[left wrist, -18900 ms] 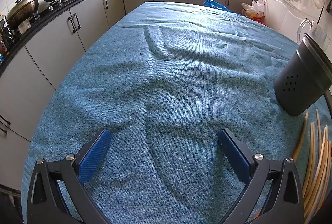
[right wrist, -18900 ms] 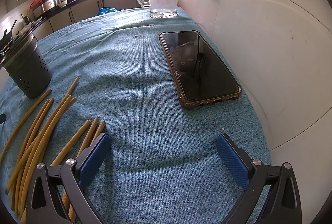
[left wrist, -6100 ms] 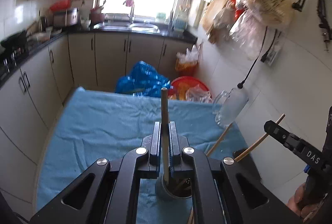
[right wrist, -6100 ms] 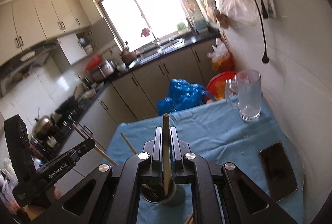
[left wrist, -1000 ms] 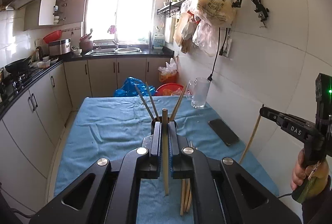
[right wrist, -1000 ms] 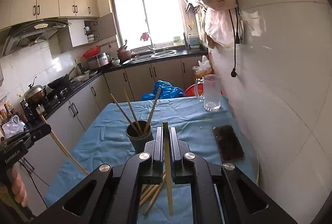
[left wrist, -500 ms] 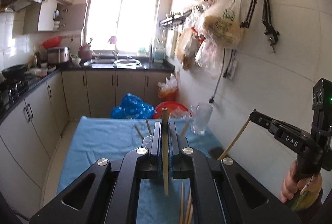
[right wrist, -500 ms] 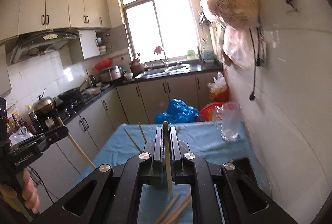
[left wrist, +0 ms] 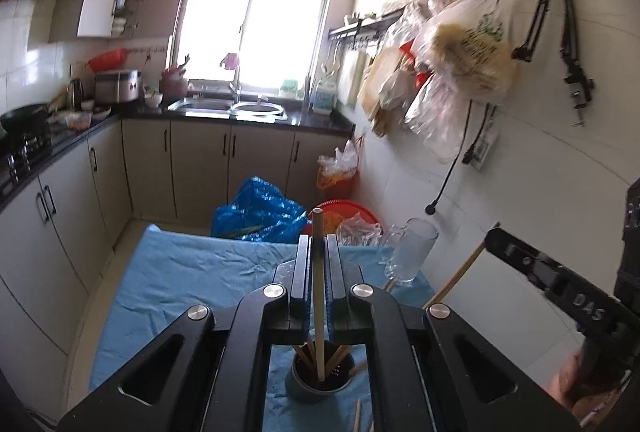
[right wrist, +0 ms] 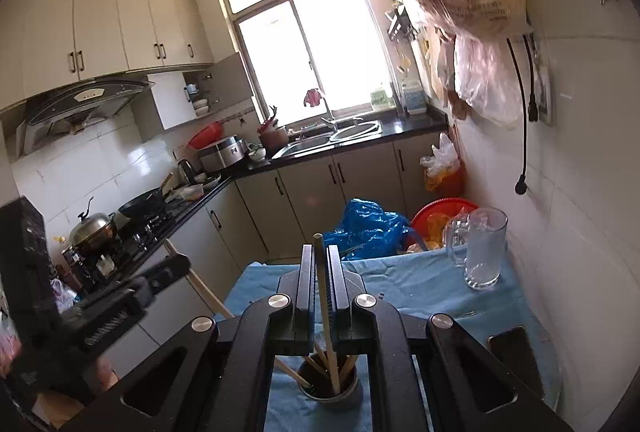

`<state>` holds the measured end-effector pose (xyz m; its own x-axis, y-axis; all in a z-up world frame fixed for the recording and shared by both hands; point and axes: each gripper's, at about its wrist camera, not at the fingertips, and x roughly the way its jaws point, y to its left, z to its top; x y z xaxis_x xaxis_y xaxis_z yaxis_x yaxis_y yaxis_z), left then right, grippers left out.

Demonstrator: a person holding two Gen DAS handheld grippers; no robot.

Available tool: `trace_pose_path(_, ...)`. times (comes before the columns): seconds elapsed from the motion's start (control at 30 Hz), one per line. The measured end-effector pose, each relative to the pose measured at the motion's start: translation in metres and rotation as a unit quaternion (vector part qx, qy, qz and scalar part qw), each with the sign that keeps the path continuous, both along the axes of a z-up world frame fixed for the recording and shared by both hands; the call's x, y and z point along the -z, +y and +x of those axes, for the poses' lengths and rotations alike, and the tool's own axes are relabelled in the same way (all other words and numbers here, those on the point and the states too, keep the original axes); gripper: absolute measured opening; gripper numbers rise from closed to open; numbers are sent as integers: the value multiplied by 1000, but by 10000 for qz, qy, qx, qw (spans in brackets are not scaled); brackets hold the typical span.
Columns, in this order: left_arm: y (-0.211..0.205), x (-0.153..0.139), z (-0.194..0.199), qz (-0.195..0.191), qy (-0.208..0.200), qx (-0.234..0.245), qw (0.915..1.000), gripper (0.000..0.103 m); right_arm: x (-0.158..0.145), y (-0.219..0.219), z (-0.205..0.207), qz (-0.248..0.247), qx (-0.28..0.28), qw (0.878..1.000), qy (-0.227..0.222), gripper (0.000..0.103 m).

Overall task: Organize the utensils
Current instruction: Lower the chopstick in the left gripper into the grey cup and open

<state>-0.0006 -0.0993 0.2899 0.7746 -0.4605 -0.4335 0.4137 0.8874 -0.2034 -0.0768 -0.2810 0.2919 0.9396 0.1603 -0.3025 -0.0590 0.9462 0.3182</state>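
Now, starting with the tabletop (left wrist: 180, 272): its blue cloth fills the lower middle of both views, and the dark holder (left wrist: 320, 388) sits low in the frame, just under my jaws, already bristling with several chopsticks.

My left hand-held gripper (left wrist: 319, 272) is pressed together on one chopstick (left wrist: 318, 292), which stands nearly upright with its lower tip over the holder's mouth. My right hand-held gripper (right wrist: 321, 284) likewise pinches its own stick (right wrist: 326, 304), leaning a little, lower end among those already in the holder (right wrist: 330, 392). Whether either tip has passed the rim, I cannot tell.

I judge this to be the drop-in step. To do it well, I should bring each tip squarely over a gap between the standing sticks, lower until it is clearly inside the rim, and only then spread the jaws. Both grippers crowd the same small mouth, so going one at a time seems wiser. At least one loose stick (left wrist: 357, 414) lies on the cloth at the bottom edge, still waiting.
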Motion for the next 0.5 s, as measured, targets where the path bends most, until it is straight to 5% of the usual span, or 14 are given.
trace_pose_path(0.37,3,56,38,149,547,-283,9980,6,64,-20,57,240,159,9960,840,6)
trace_pose_path(0.43,5,55,37,150,511,-255,9983,16,71,-23,60,292,208,9951,919,8)
trace_pose_path(0.5,9,52,30,141,418,-269,9987,28,75,-27,63,309,219,9947,958,21)
